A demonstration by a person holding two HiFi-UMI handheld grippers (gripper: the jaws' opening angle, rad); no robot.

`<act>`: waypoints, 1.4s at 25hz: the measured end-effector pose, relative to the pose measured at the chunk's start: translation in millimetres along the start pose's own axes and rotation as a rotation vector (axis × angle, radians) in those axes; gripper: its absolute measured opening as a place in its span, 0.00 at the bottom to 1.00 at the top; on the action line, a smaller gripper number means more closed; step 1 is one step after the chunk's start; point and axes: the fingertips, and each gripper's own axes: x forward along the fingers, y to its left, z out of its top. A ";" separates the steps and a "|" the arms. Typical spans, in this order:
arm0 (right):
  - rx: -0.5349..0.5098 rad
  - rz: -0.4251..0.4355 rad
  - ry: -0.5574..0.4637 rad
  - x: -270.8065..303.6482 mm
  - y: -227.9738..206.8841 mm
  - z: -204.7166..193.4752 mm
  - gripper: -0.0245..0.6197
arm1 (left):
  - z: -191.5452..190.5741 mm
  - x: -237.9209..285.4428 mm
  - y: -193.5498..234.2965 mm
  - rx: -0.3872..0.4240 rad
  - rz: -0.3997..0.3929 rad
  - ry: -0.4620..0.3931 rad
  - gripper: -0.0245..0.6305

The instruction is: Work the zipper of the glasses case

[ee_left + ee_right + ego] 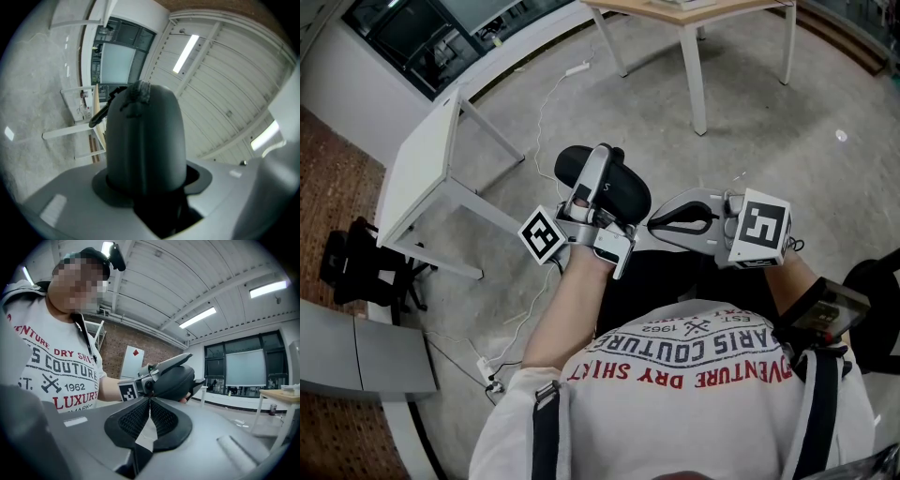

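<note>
Bare concrete floor all round, with a white table off to the left and a wood-topped table further out. A thin cable snakes across the floor between them. Nothing's resting on a surface here: the glasses case is up in the air over the person's lap, gripped end-on by the left gripper. The right gripper sits just beside it, jaws pressed together with nothing visible between them and the tips pointing at the case's side. Brick wall behind the person.
</note>
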 end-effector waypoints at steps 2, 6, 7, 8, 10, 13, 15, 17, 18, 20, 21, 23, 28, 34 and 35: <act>0.017 -0.029 0.002 -1.0 -4.9 -3.8 0.06 | -2.5 -2.2 -2.1 0.118 0.021 0.052 0.42; 0.053 -0.125 -0.012 -14.9 -21.8 -14.0 0.04 | -12.8 -17.1 8.3 0.531 0.186 0.220 0.42; 0.064 -0.158 -0.019 -20.0 -27.9 -15.2 0.04 | -15.7 -22.4 12.3 0.668 0.238 0.273 0.42; 0.077 -0.191 -0.021 -24.6 -34.1 -16.3 0.04 | -19.2 -28.0 16.3 0.795 0.283 0.326 0.42; 0.094 -0.247 -0.011 -31.0 -45.1 -20.1 0.04 | -26.8 -40.7 26.7 0.986 0.358 0.425 0.42; 0.116 -0.293 0.014 -34.3 -53.9 -31.5 0.04 | -38.6 -60.9 47.7 1.121 0.439 0.542 0.42; 0.141 -0.307 0.025 -34.6 -55.7 -39.0 0.04 | -44.4 -72.5 60.9 1.157 0.473 0.590 0.42; 0.167 -0.313 0.035 -34.0 -56.0 -44.8 0.04 | -47.9 -80.0 68.1 1.158 0.491 0.609 0.42; 0.176 -0.314 0.042 -33.3 -56.1 -46.9 0.04 | -49.0 -81.2 69.0 1.151 0.491 0.611 0.42; 0.182 -0.316 0.056 -32.2 -57.8 -49.4 0.04 | -49.3 -79.7 67.9 1.140 0.483 0.607 0.42; 0.182 -0.317 0.060 -31.8 -58.9 -50.1 0.04 | -49.0 -78.2 67.0 1.139 0.478 0.605 0.42; 0.187 -0.315 0.062 -31.2 -59.7 -50.8 0.04 | -48.8 -76.5 65.4 1.142 0.471 0.605 0.42; 0.192 -0.309 0.071 -32.3 -56.8 -53.9 0.04 | -52.1 -74.9 64.5 1.133 0.462 0.598 0.42; 0.198 -0.302 0.078 -29.7 -55.9 -55.0 0.04 | -51.6 -73.3 63.5 1.122 0.454 0.594 0.42; 0.199 -0.301 0.079 -29.2 -56.0 -55.2 0.04 | -51.2 -73.1 63.8 1.120 0.453 0.595 0.42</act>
